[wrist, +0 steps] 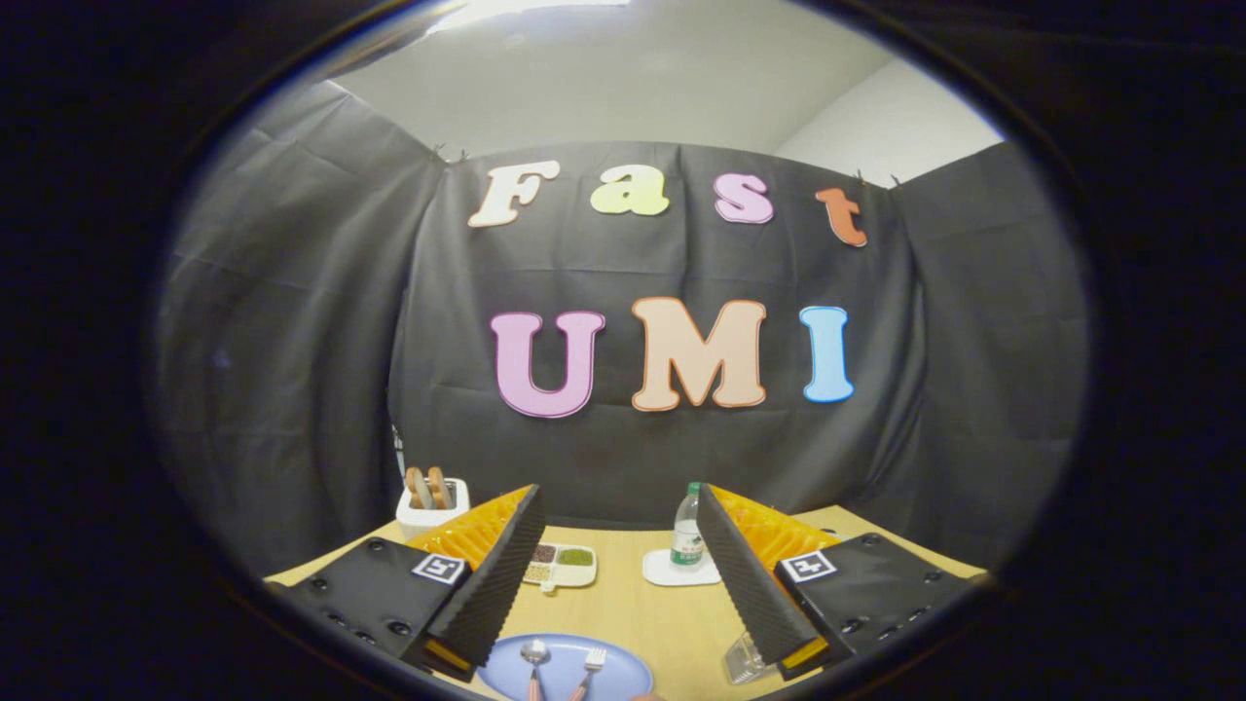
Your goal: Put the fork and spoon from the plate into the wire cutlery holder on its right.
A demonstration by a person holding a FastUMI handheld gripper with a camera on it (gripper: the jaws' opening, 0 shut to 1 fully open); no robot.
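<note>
Here the tongs gape wide above the tabletop, holding nothing. One spoon and one fork lie on one plate.

Spoon and fork handles cut off.

**One camera, riding on the tongs, looking level across the worktop**

The gripper view sits just above the near edge of the worktop, facing the booth's back wall. The tongs stand spread wide apart at its foot. The blue plate lies closest, low between them; a water bottle stands farther beyond the plate.
</note>
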